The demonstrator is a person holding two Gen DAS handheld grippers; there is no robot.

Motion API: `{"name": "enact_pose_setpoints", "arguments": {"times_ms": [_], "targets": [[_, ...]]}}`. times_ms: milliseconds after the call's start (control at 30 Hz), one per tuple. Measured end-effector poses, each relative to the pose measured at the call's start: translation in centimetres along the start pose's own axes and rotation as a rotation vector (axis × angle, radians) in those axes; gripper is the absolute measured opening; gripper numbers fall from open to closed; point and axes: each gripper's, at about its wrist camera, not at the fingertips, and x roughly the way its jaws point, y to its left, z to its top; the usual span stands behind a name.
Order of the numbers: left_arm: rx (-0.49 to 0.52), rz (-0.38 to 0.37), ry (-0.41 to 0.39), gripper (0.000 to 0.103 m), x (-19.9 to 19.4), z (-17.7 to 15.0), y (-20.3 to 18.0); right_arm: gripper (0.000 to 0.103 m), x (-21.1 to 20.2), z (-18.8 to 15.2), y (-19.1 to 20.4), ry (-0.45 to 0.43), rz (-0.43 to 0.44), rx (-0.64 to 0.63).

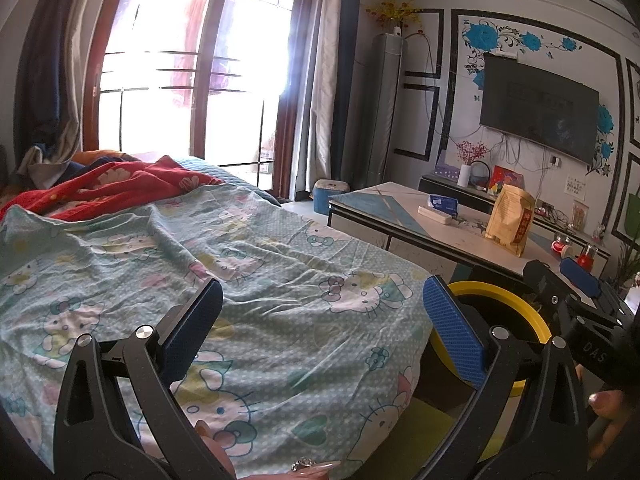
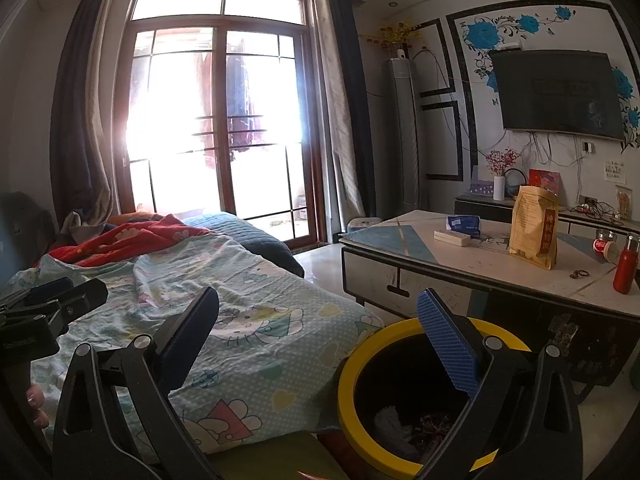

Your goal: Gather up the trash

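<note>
Currently both pairs of tongs are spread wide and hold nothing. The left tongs (image 1: 322,320) hover over a pale blue cartoon-cat bedsheet (image 1: 240,260) on the bed. The right tongs (image 2: 318,328) hang above a round black bin with a yellow rim (image 2: 346,384), which stands on the floor just beside the bed and already holds crumpled scraps. Near it, a pale stone-topped counter (image 2: 460,264) carries a blue tissue pack (image 2: 462,222), a tall tan paper food bag (image 2: 534,226) and a red bottle (image 2: 625,268). No loose trash shows on the sheet. The next step probably means reaching to the counter, choosing only true waste, and pinching it firmly before carrying it over the bin.
</note>
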Motion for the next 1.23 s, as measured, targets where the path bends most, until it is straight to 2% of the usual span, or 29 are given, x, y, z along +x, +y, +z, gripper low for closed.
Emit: {"name": "enact_pose_setpoints", "arguments": {"times_ms": [433, 700, 767, 867, 933, 1000, 1067, 1167, 1200, 1233], "targets": [[0.013, 0.001, 0.006, 0.092, 0.0, -0.1, -0.2, 0.097, -0.2, 0.0, -0.3, -0.001, -0.002, 0.003], [0.03, 0.017, 0.035, 0.092, 0.3, -0.2, 0.0, 0.097, 0.0, 0.8, -1.6, 0.016, -0.028, 0.028], [0.009, 0.024, 0.042, 0.092, 0.3, 0.1, 0.7, 0.097, 0.4, 1.3, -1.1, 0.03, -0.034, 0.008], [-0.065, 0.048, 0.067, 0.092, 0.1, 0.7, 3.1, 0.097, 1.2, 2.6, 0.7, 0.022, 0.026, -0.003], [-0.101, 0.098, 0.077, 0.092, -0.4, 1.1, 5.6, 0.097, 2.3, 3.7, 3.1, 0.042, 0.098, -0.001], [-0.155, 0.196, 0.078, 0.092, -1.6, 1.4, 10.1, 0.097, 3.3, 4.4, 5.8, 0.07, 0.175, -0.003], [-0.228, 0.359, 0.088, 0.092, -3.1, 1.7, 16.3, 0.097, 5.2, 4.8, 11.2, 0.132, 0.299, -0.037], [-0.369, 0.55, 0.161, 0.092, -5.1, 1.2, 26.4, 0.097, 8.0, 4.0, 20.4, 0.278, 0.471, -0.107], [-0.4, 0.626, 0.206, 0.092, -5.5, 0.5, 29.7, 0.097, 9.0, 3.3, 23.7, 0.341, 0.525, -0.138], [-0.416, 0.668, 0.235, 0.092, -5.8, -0.1, 31.8, 0.097, 10.3, 2.0, 28.3, 0.432, 0.572, -0.202]]}}
